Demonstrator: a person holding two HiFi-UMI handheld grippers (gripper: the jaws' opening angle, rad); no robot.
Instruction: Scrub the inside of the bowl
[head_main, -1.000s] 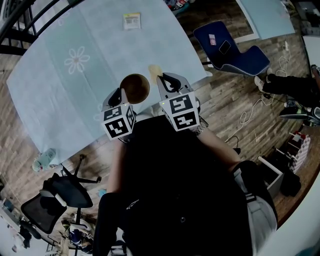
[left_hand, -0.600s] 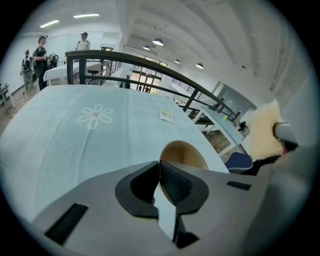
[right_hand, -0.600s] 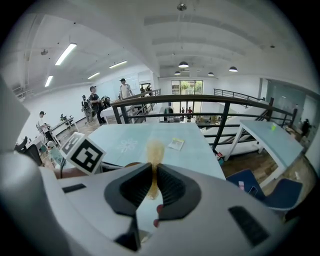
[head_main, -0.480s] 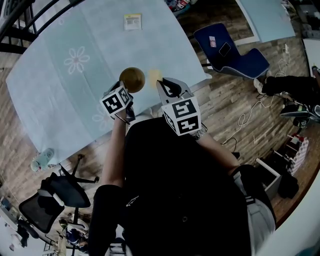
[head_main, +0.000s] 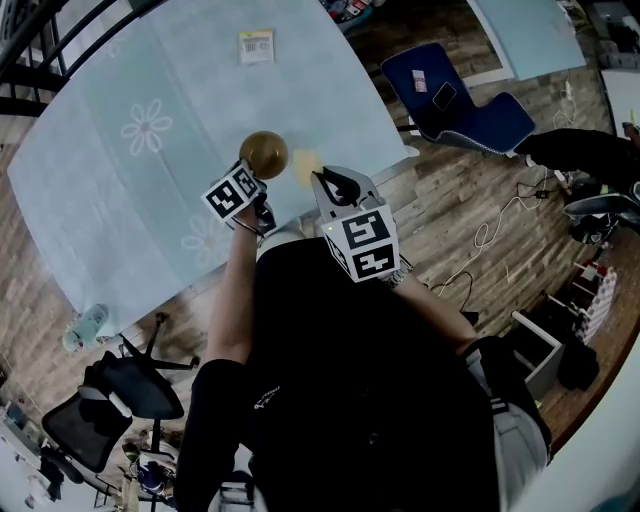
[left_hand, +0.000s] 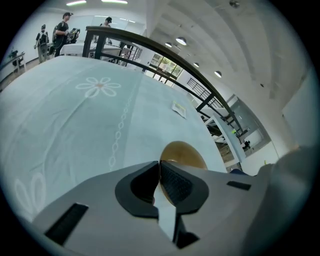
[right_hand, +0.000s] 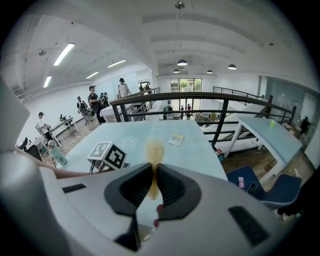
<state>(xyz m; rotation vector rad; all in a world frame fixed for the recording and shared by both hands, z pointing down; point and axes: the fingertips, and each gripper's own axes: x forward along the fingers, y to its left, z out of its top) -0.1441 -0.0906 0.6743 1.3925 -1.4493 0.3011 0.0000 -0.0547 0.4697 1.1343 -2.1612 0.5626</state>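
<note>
A brown bowl (head_main: 263, 153) sits low over the pale blue table (head_main: 120, 200), near its front edge, and shows its golden side. My left gripper (head_main: 252, 173) is shut on the bowl's near rim. In the left gripper view the bowl (left_hand: 184, 152) rises just behind the closed left gripper (left_hand: 160, 175). Right of the bowl my right gripper (head_main: 322, 176) is shut on a yellow sponge (head_main: 305, 165). In the right gripper view the sponge (right_hand: 153, 155) sticks out from between the pads of the right gripper (right_hand: 152, 182).
A small printed card (head_main: 256, 45) lies at the table's far side. A blue chair (head_main: 460, 95) stands to the right on the wooden floor. A black office chair (head_main: 130, 385) and a bottle (head_main: 88, 322) are at the lower left. A dark railing (left_hand: 150, 50) runs behind the table.
My left gripper has sunk toward the table and rolled, taking the bowl with it. The bowl's dark inside no longer faces the head camera. The right gripper has stayed about where it was.
</note>
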